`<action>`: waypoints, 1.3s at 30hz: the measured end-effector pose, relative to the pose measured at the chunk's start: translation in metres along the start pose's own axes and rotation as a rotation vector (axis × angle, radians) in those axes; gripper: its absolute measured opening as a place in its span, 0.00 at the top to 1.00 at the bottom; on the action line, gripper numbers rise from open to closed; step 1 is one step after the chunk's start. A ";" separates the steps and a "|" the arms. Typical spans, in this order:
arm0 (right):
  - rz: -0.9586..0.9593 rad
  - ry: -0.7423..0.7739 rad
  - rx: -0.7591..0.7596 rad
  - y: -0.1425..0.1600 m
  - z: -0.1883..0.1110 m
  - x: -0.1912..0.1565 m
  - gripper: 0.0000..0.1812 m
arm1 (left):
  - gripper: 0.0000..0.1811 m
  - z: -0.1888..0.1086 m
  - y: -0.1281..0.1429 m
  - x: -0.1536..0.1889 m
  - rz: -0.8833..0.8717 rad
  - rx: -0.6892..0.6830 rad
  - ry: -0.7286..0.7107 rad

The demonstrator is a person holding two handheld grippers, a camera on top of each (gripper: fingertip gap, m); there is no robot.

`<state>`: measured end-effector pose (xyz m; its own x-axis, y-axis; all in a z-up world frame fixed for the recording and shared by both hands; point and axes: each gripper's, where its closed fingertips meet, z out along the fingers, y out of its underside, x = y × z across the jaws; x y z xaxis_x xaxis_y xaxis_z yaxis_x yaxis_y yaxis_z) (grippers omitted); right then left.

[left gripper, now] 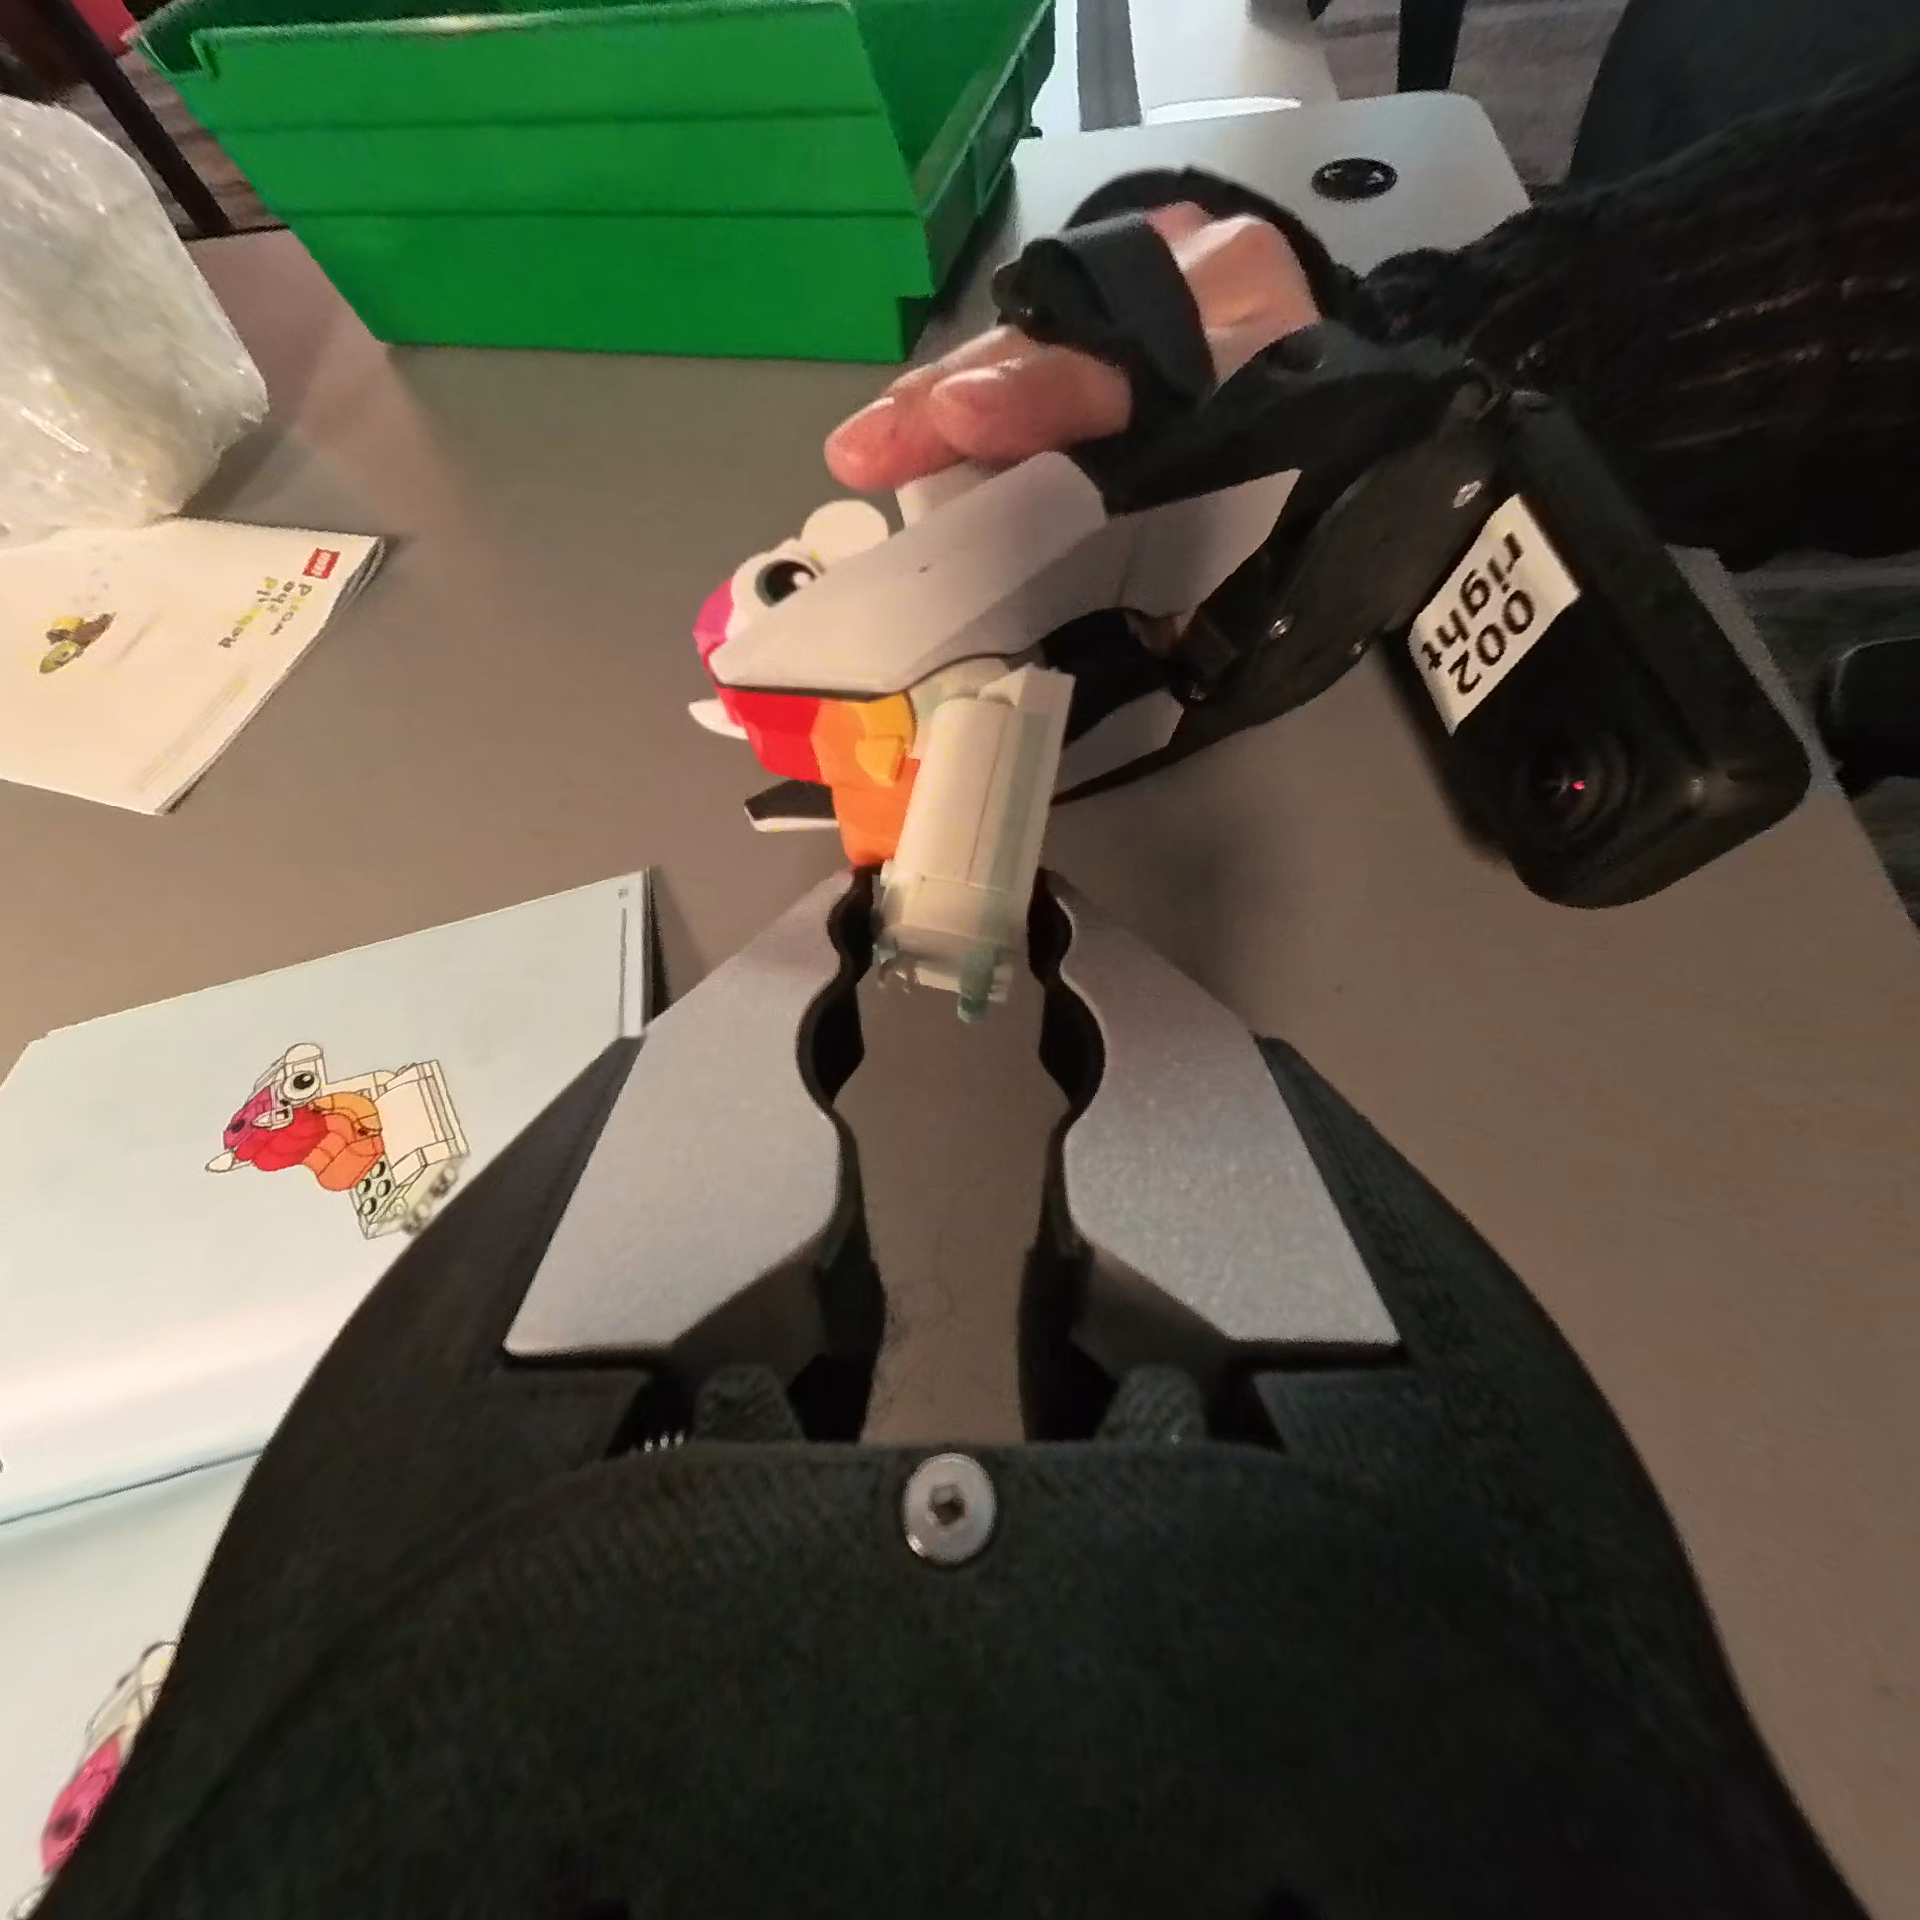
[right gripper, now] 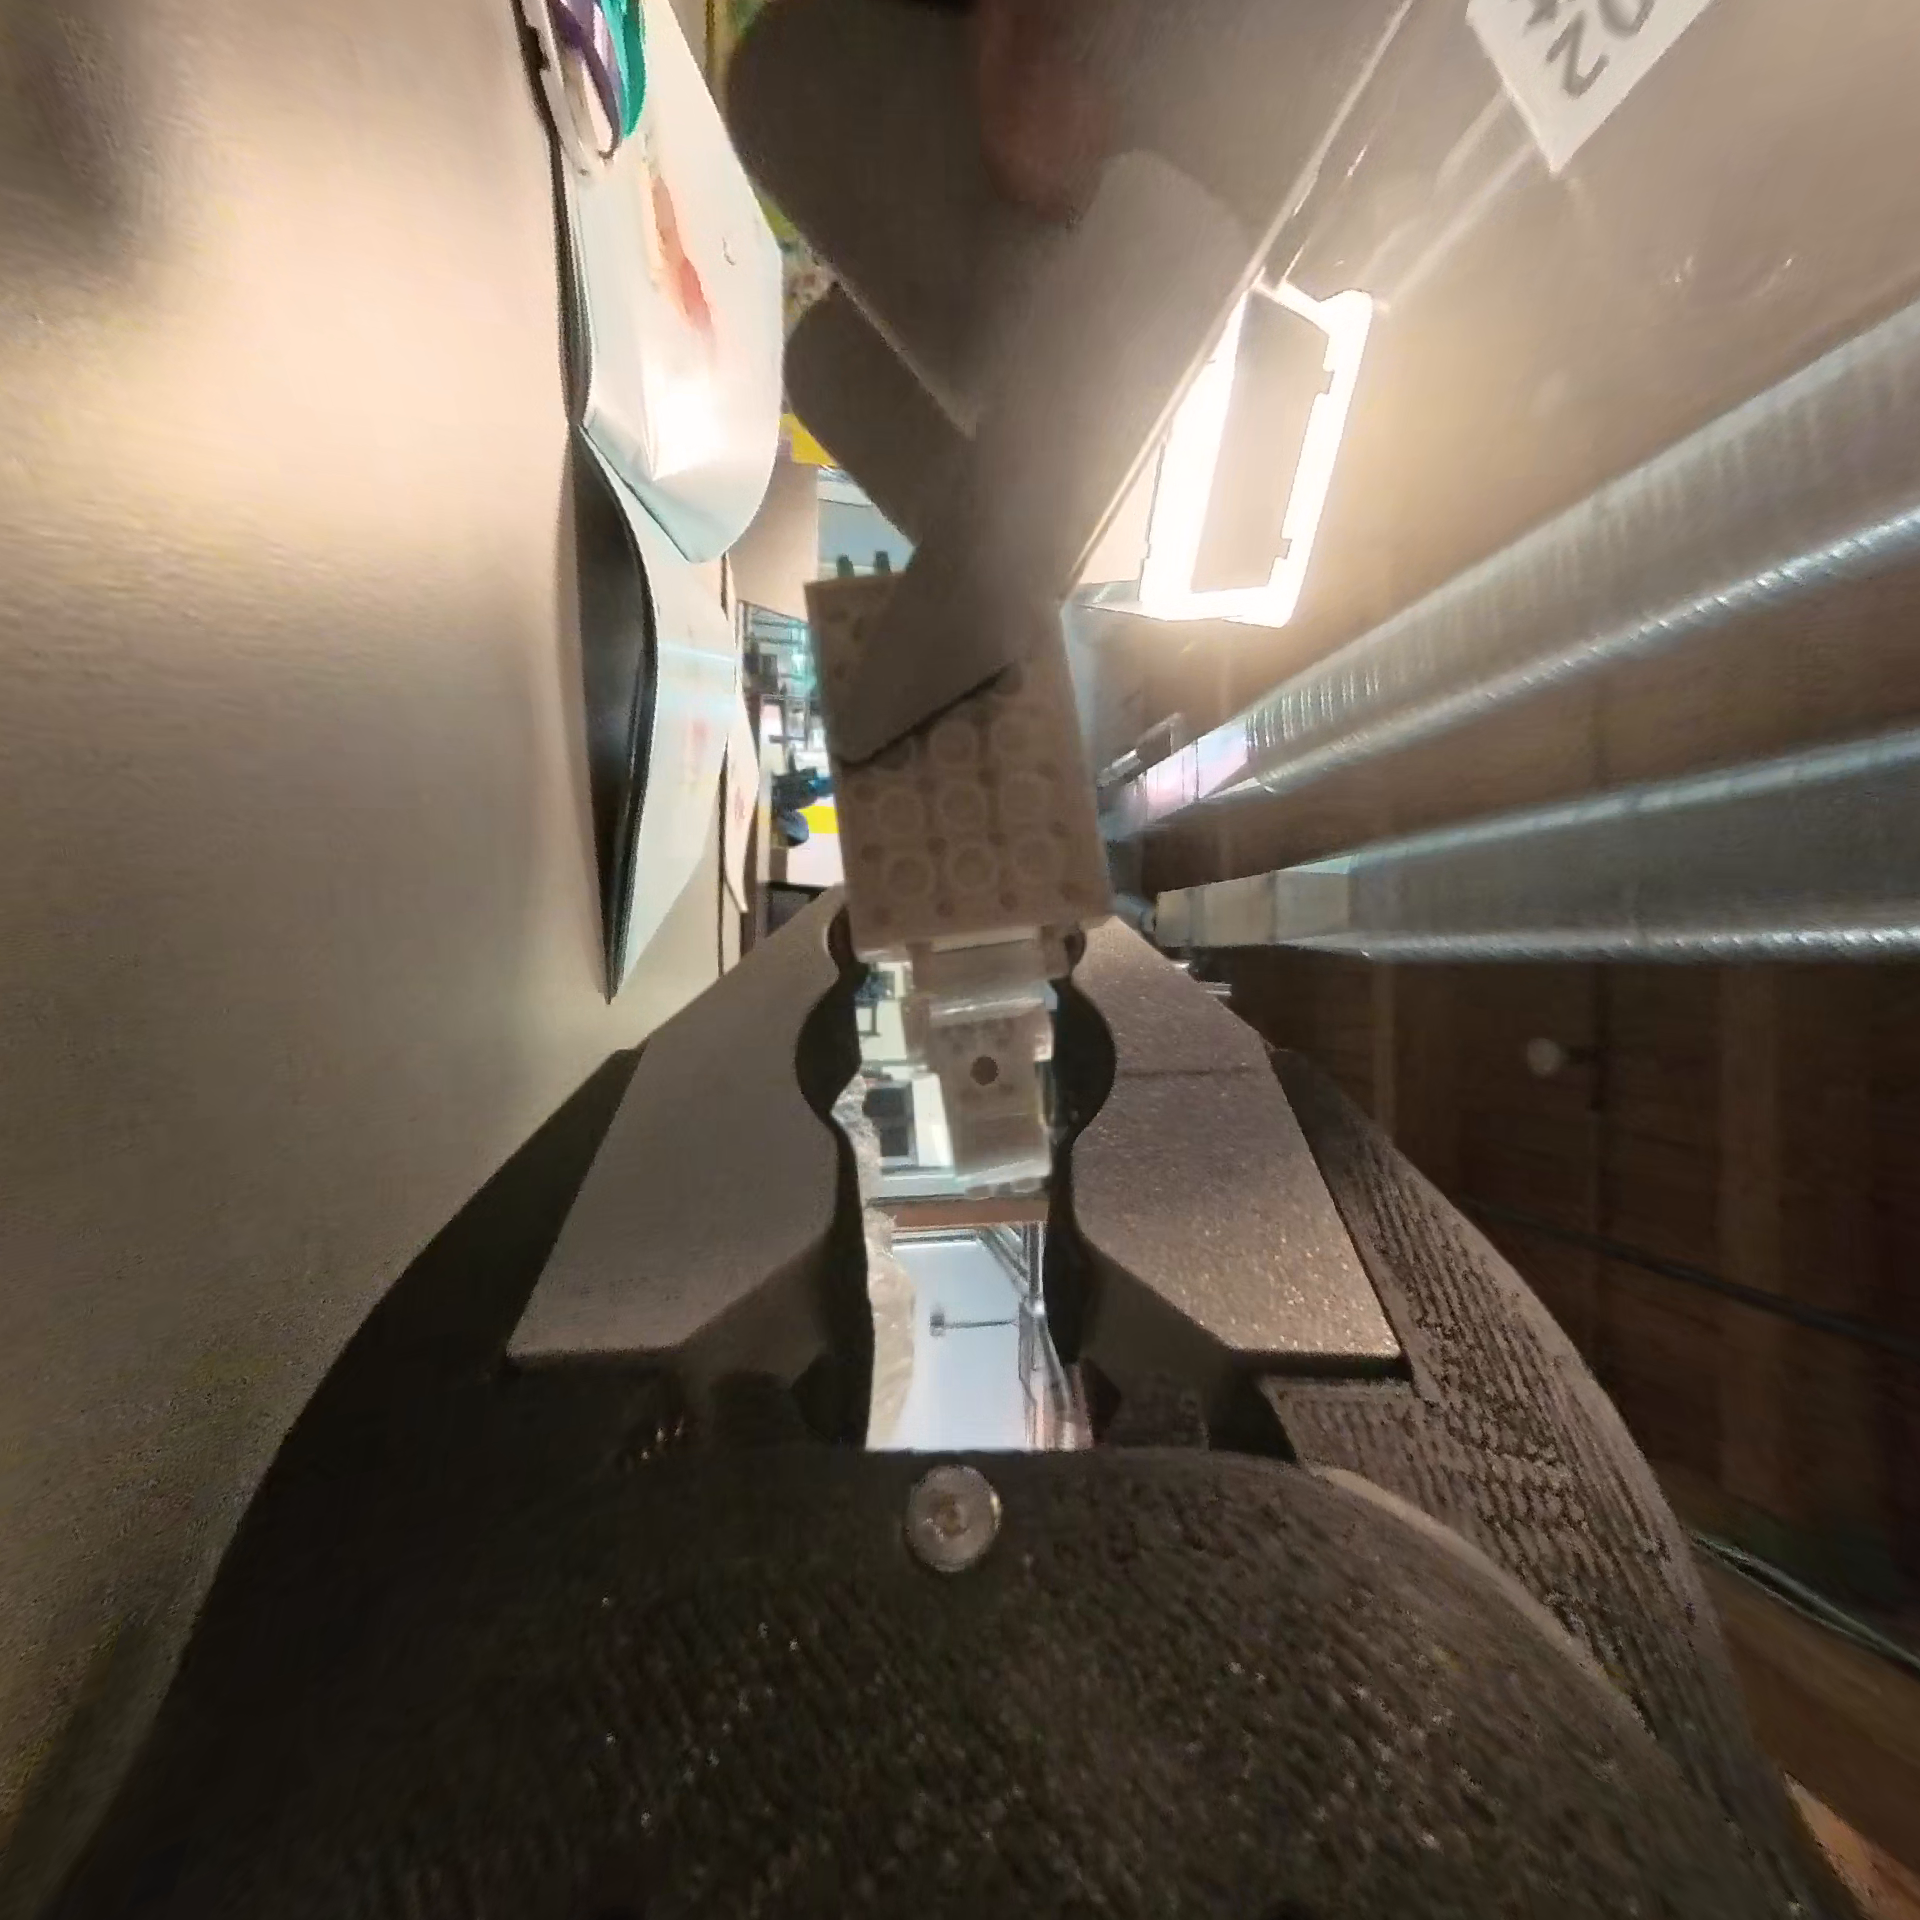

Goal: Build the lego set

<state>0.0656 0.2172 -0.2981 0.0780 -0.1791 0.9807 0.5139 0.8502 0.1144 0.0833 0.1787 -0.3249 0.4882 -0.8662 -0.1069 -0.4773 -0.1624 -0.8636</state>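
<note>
The lego model (left gripper: 873,769) is a small creature with a white head and eye, pink, red and orange segments and a white block at the back. It is held in the air above the grey table (left gripper: 499,499). My left gripper (left gripper: 945,904) is shut on the white rear block. My right gripper (left gripper: 743,743) comes in from the right and is shut on the head and coloured part. In the right wrist view, turned sideways, my right gripper (right gripper: 966,925) clamps the model's studded white underside (right gripper: 966,821), and a grey finger (right gripper: 935,499) of the left gripper crosses it.
A green plastic bin (left gripper: 623,208) stands at the back. A crumpled clear bag (left gripper: 94,343) lies at the far left. An open instruction booklet (left gripper: 260,1195) and a smaller leaflet (left gripper: 177,644) lie on the left. A person's gloved hand (left gripper: 987,405) holds the right gripper. Across from one pair of fingers to the other is roughly 5 cm.
</note>
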 end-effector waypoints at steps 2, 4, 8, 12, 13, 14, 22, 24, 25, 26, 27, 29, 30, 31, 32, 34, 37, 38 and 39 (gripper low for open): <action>0.006 0.014 -0.010 0.001 0.001 0.002 0.84 | 0.84 -0.001 -0.002 0.000 0.012 0.005 -0.003; 0.006 0.024 -0.012 0.001 0.000 0.004 0.86 | 0.84 -0.001 -0.002 0.001 0.016 0.004 -0.001; -0.008 0.020 -0.018 0.001 0.000 0.003 0.87 | 0.84 0.000 0.000 0.002 0.012 0.003 0.004; 0.012 0.011 -0.019 0.001 0.000 0.002 0.87 | 0.84 0.000 0.000 0.003 0.028 0.004 -0.002; 0.027 0.007 -0.018 0.001 0.000 0.002 0.87 | 0.83 0.000 -0.001 0.003 0.046 0.011 -0.013; 0.040 -0.001 -0.012 0.000 -0.001 0.001 0.87 | 0.79 -0.001 -0.001 0.000 0.078 0.019 -0.044; 0.063 -0.014 0.005 -0.005 -0.002 0.000 0.87 | 0.60 -0.011 -0.012 0.001 0.716 0.089 -0.341; 0.066 -0.013 0.011 -0.007 -0.002 0.000 0.87 | 0.61 -0.009 -0.008 0.007 0.852 0.066 -0.373; 0.068 -0.014 0.013 -0.008 -0.003 0.000 0.87 | 0.62 -0.007 -0.006 0.008 0.894 0.054 -0.389; 0.070 -0.015 0.015 -0.008 -0.003 0.001 0.87 | 0.63 -0.006 -0.005 0.009 0.923 0.047 -0.400; 0.070 -0.015 0.018 -0.009 -0.003 0.001 0.87 | 0.64 -0.005 -0.005 0.010 0.942 0.045 -0.409; 0.071 -0.019 0.021 -0.010 -0.003 0.000 0.87 | 0.65 -0.005 -0.005 0.010 0.958 0.046 -0.420; 0.069 -0.021 0.022 -0.010 -0.003 0.000 0.87 | 0.65 -0.005 -0.005 0.010 0.957 0.044 -0.420; 0.067 -0.022 0.024 -0.010 -0.004 0.000 0.87 | 0.66 -0.004 -0.004 0.009 0.957 0.041 -0.422; 0.066 -0.025 0.025 -0.011 -0.004 -0.001 0.87 | 0.66 -0.004 -0.004 0.009 0.961 0.037 -0.427; 0.063 -0.035 0.024 -0.011 -0.003 -0.003 0.87 | 0.68 -0.003 -0.003 0.006 0.964 0.026 -0.445; 0.064 -0.040 0.029 -0.013 -0.003 -0.003 0.87 | 0.69 -0.002 -0.002 0.004 0.962 0.019 -0.449; 0.066 -0.041 0.030 -0.013 -0.003 -0.004 0.87 | 0.69 -0.003 -0.002 0.004 0.963 0.022 -0.451; 0.067 -0.041 0.032 -0.014 -0.003 -0.003 0.87 | 0.70 -0.003 -0.002 0.004 0.963 0.025 -0.452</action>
<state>0.0612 0.2045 -0.3035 0.0756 -0.1015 0.9920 0.4812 0.8750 0.0529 0.0844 0.1742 -0.3219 0.1413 -0.3676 -0.9192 -0.7944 0.5120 -0.3269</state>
